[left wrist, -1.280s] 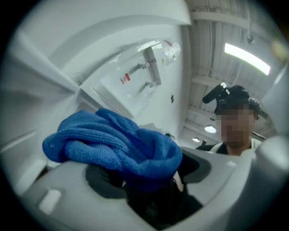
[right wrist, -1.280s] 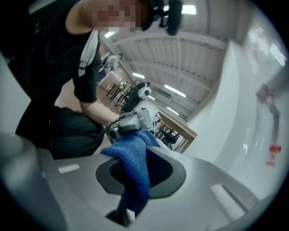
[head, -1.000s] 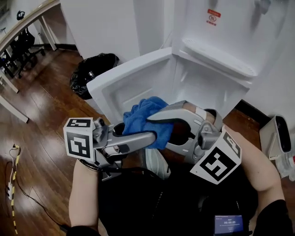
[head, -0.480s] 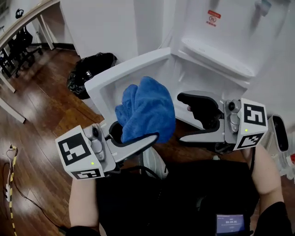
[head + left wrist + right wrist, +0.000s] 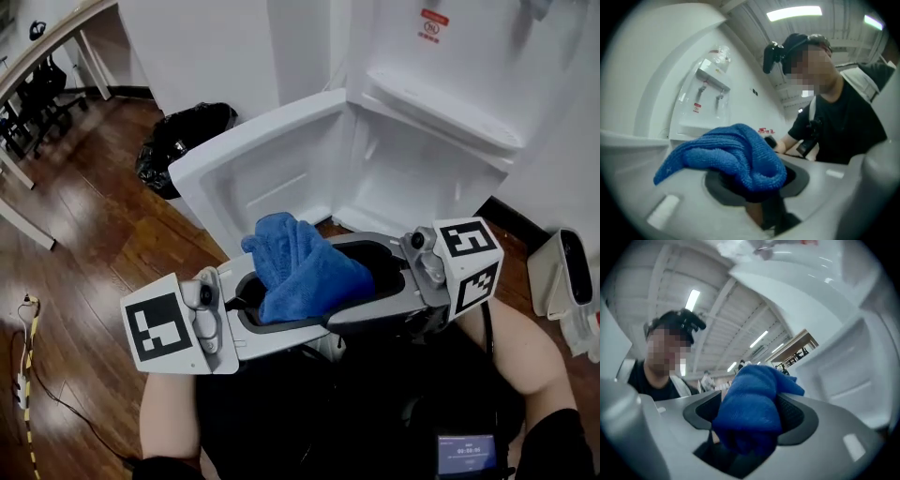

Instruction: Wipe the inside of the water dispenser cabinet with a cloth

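A blue cloth is bunched up in front of my body, and my left gripper is shut on it. Its jaws have just closed. My right gripper comes in from the right. Its jaws have just opened, and they stand wide with the cloth between them, not pressing on it. In the left gripper view the cloth drapes over a grey jaw. It hangs the same way in the right gripper view. Beyond stands the white water dispenser, with its cabinet and door open.
A black rubbish bag lies on the wood floor left of the door. A white appliance stands at the right edge. A desk with chairs is at far left, and a yellow-black cable lies on the floor.
The cloth passed from the right gripper to the left, which lifted it. The right gripper opened and drew away right. It has now come back around the lowered cloth. Both grippers rolled.
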Action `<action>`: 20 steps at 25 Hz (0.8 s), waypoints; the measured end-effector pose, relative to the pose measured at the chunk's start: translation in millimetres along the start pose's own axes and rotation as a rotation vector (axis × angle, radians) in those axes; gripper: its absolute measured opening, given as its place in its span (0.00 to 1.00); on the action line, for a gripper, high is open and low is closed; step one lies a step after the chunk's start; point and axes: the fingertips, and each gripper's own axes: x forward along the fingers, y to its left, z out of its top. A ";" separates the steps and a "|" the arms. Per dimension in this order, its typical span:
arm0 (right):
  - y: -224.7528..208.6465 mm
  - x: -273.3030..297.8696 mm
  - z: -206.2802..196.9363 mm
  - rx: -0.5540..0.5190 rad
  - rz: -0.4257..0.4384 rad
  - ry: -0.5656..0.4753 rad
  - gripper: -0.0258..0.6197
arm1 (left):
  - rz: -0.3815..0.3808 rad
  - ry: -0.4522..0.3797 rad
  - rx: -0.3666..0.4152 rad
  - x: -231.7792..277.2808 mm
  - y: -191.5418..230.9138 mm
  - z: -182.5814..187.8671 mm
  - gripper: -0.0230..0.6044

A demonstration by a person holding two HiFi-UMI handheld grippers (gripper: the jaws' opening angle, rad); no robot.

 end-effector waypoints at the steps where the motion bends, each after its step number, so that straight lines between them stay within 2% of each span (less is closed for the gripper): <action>1: -6.5 -3.2 2.3 0.105 0.008 -0.043 0.54 | 0.019 0.052 0.053 1.8 -0.7 -6.3 0.26; 3: -16.9 -6.3 1.8 0.219 0.004 -0.062 0.49 | 0.069 0.165 0.166 6.8 2.0 -19.5 0.27; 5: -21.1 -6.5 -5.1 0.187 -0.034 -0.013 0.48 | 0.101 0.227 0.221 11.6 6.5 -28.7 0.27; 6: -22.6 -7.2 -7.4 0.138 -0.065 0.010 0.47 | 0.113 0.233 0.203 13.4 9.4 -31.7 0.27; 7: -24.1 -8.5 -7.9 0.071 -0.106 0.026 0.45 | 0.125 0.230 0.148 14.4 13.1 -34.8 0.27; 10: -27.6 -13.2 -3.8 -0.130 -0.248 0.044 0.28 | 0.120 0.217 -0.160 11.4 21.1 -44.8 0.27; 12: -28.0 -14.1 0.8 -0.161 -0.290 0.039 0.24 | 0.073 0.191 -0.288 8.1 21.8 -42.3 0.28; 14: -30.1 -15.1 10.5 -0.126 -0.289 0.001 0.24 | 0.071 0.137 -0.332 0.9 26.5 -32.6 0.29; 16: -34.6 -17.9 25.4 -0.077 -0.281 -0.064 0.24 | 0.115 0.086 -0.331 -11.9 36.0 -23.4 0.31; 18: -40.9 -26.9 47.3 -0.055 -0.300 -0.146 0.24 | 0.196 0.054 -0.302 -28.0 51.2 -18.3 0.31; 20: -49.5 -44.9 77.5 -0.098 -0.405 -0.235 0.24 | 0.344 0.018 -0.244 -49.5 69.9 -12.2 0.31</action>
